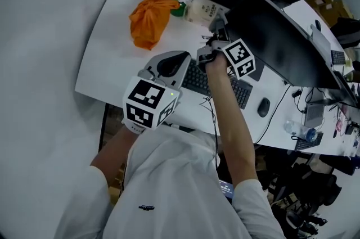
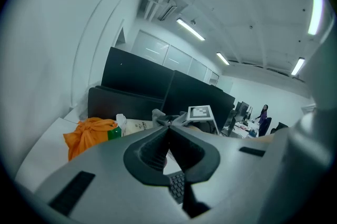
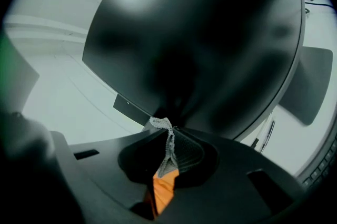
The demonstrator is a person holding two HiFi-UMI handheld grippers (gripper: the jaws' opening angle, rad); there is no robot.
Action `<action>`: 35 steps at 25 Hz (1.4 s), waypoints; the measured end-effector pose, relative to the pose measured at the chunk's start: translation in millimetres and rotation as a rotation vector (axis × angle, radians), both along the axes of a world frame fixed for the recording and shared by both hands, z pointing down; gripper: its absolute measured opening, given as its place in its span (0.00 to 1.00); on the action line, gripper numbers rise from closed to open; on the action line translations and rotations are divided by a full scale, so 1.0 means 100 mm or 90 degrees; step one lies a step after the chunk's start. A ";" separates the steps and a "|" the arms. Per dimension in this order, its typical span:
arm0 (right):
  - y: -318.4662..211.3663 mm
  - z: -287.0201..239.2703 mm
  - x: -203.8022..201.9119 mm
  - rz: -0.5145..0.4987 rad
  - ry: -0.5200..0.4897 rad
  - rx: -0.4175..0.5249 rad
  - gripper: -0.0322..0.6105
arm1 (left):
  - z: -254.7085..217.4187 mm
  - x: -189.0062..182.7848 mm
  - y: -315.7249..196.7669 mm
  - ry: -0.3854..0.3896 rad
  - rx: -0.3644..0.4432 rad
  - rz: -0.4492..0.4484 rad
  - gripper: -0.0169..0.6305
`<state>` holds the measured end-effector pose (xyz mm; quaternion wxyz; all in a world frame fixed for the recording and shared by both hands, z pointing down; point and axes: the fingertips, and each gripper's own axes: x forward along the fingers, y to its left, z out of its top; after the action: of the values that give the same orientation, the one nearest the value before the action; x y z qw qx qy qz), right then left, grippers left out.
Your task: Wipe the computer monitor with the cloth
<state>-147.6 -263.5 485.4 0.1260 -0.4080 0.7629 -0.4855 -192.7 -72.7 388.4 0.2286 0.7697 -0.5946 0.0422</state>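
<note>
One white worktop (image 1: 107, 66) is stretching through a strip-lit office. I'm holding the right tool (image 3: 171, 132) near the dark monitor's (image 3: 200, 44) lower edge, clenching the grey cloth (image 3: 159, 123). The left tool (image 2: 168, 130) is hovering above the keyboard (image 1: 197, 79), pinched shut, empty. A white bottle (image 1: 201, 9) is lying just beside an orange bundle (image 1: 151, 16).

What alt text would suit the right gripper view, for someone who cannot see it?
The right gripper has its jaws shut on a strip of grey cloth, aimed at a large dark curved monitor that fills most of the view. An orange patch shows below the jaws.
</note>
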 end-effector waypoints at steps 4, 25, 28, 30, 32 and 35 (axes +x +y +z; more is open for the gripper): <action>0.00 0.26 -0.01 0.000 0.018 -0.023 0.10 | 0.05 0.00 -0.03 0.001 -0.007 0.002 0.05; 0.06 1.25 0.09 -0.074 0.229 -0.037 0.10 | 0.37 0.08 -0.08 0.004 -0.061 0.016 0.05; 0.04 1.29 0.22 -0.068 0.256 -0.028 0.10 | 0.38 0.11 -0.09 0.004 -0.063 0.017 0.05; 0.01 1.28 0.29 -0.071 0.272 -0.016 0.10 | 0.37 0.13 -0.10 0.003 -0.063 0.020 0.05; -0.01 1.27 0.38 -0.065 0.279 -0.012 0.10 | 0.38 0.16 -0.10 0.003 -0.063 0.024 0.05; -0.03 1.30 0.55 -0.038 0.262 -0.026 0.10 | 0.37 0.20 -0.11 0.002 -0.063 0.031 0.05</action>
<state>-93.0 -266.9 615.0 -0.0549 -0.4784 0.7740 -0.4111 -172.4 -84.2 425.9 0.2659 0.7716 -0.5728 0.0760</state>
